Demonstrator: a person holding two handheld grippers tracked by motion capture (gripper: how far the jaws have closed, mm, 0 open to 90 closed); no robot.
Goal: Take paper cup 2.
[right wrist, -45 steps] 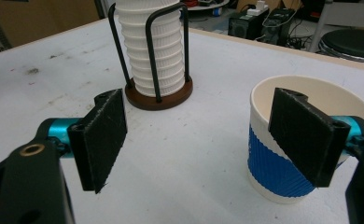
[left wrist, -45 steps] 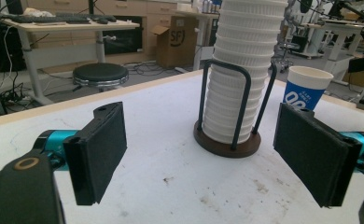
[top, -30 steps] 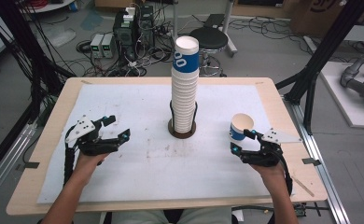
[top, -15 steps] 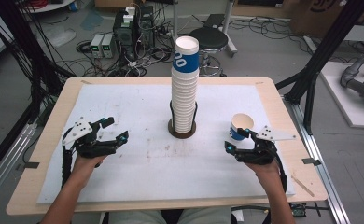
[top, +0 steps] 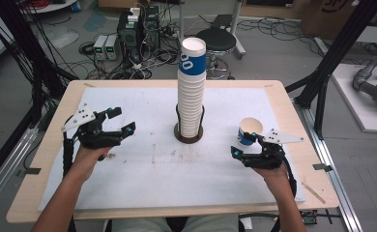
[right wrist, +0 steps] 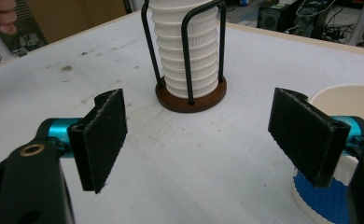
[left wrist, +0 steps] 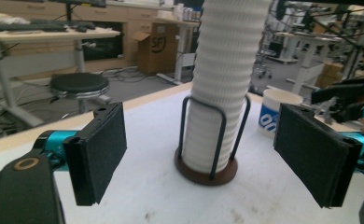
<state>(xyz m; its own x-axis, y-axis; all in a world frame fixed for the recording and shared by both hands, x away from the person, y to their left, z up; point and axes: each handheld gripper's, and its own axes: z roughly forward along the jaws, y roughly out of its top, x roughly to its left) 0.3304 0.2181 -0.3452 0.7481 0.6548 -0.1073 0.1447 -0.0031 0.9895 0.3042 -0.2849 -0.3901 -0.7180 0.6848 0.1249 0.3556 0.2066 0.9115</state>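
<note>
A tall stack of white paper cups (top: 191,92), the top one with a blue band, stands in a black wire holder on a brown base (top: 189,137) at the table's middle. One loose blue-and-white cup (top: 249,131) stands upright to the right. My left gripper (top: 123,120) hovers left of the stack, open and empty, and looks at the stack (left wrist: 222,84) and the loose cup (left wrist: 273,114). My right gripper (top: 247,145) stands open just in front of the loose cup. In the right gripper view the cup (right wrist: 343,100) lies behind the right jaw, not between the pads.
A white sheet covers the wooden table (top: 283,96), with faint smudges near the holder. Beyond the far edge are a black stool (top: 216,39) and electronics with cables on the floor (top: 133,34). Black frame posts rise at both sides.
My left gripper has lifted a little off the table, still open. The right gripper has hardly moved. Cups and stack stand as before.
</note>
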